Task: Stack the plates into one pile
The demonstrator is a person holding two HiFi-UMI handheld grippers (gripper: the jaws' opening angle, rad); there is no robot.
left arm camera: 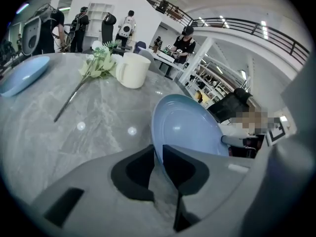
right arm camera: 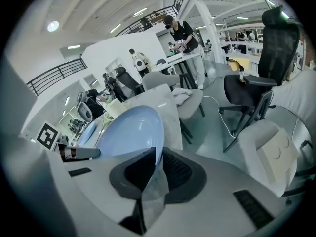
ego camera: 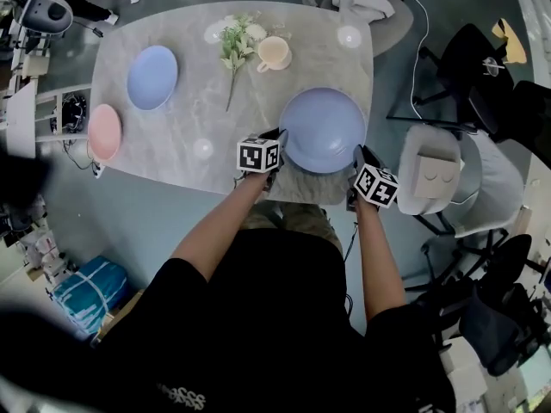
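Head view: left gripper (ego camera: 277, 141) pinches the big blue plate (ego camera: 323, 130) by its rim at nine o'clock, right gripper (ego camera: 358, 154) at four. It looks stiff, glazed, probably slippery and breakable, so opposite rim holds suit it.

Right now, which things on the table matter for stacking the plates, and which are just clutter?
In the job:
- large blue plate, rim clamped by the left gripper and the right gripper
- small blue plate
- pink plate, at the table's edge

Lying about:
- cup
- flower sprig
- white cloth on the far chair
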